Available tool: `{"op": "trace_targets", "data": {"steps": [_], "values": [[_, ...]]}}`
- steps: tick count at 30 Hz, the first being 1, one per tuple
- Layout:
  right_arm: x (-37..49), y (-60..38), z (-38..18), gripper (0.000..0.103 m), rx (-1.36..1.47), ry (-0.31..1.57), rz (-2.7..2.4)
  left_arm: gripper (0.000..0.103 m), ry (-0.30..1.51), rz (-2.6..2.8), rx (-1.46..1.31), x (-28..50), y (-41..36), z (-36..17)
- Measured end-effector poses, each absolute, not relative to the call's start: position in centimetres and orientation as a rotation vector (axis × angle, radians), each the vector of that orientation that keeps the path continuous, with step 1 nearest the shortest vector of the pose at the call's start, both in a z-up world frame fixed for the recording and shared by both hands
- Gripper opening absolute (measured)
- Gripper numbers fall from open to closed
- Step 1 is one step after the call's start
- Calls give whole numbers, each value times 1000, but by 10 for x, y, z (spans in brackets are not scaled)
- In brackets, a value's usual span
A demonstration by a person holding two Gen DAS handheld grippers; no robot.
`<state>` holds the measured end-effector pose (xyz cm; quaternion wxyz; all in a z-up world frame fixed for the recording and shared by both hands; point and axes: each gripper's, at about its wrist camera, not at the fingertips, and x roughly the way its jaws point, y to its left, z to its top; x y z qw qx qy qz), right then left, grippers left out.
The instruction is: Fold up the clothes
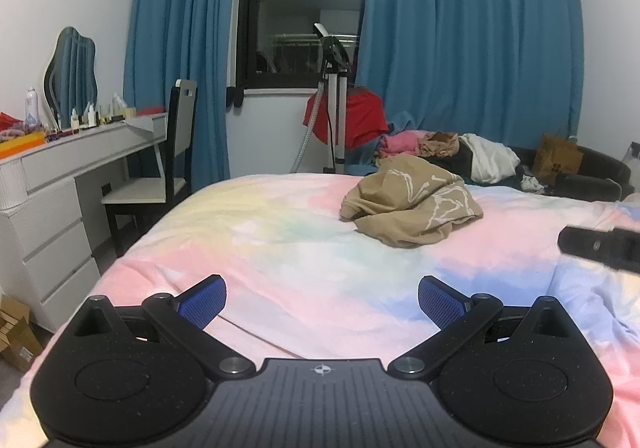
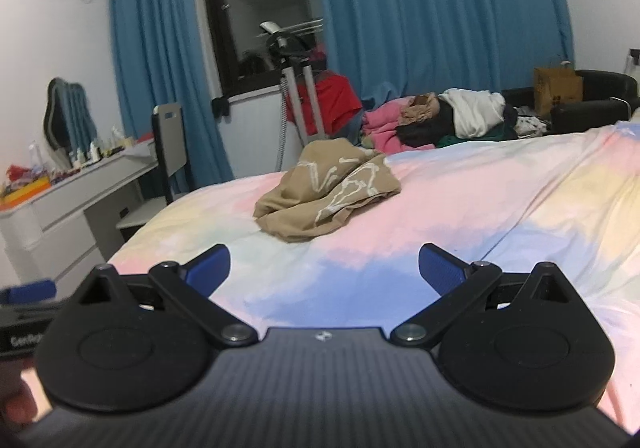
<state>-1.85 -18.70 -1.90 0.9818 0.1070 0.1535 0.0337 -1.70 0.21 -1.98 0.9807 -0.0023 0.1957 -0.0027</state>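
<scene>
A crumpled tan garment (image 1: 412,207) with a white line print lies bunched on the pastel bedspread (image 1: 280,240), well ahead of both grippers. In the right wrist view the tan garment (image 2: 328,193) sits ahead and slightly left on the bedspread (image 2: 460,215). My left gripper (image 1: 322,304) is open over the near part of the bed, nothing between its blue pads. My right gripper (image 2: 324,272) is open too, hovering low over the bed and holding nothing. A dark part of the right gripper (image 1: 600,246) shows at the right edge of the left wrist view.
A heap of mixed clothes (image 1: 444,151) lies at the bed's far end, by a red garment (image 1: 352,119) on a metal stand (image 1: 334,119). A white dresser (image 1: 60,183) and a chair (image 1: 160,175) stand left of the bed. A dark sofa with a paper bag (image 2: 558,89) is at the far right.
</scene>
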Motion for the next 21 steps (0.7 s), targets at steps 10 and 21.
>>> {"op": "trace_targets", "data": {"steps": [10,21], "values": [[-33,-192,-10,73,213,231,82,103,358,-14,22,-24,-2,-21],[-34,-196,-3,103,250,214,125,103,414,-34,100,13,-10,-31]]}}
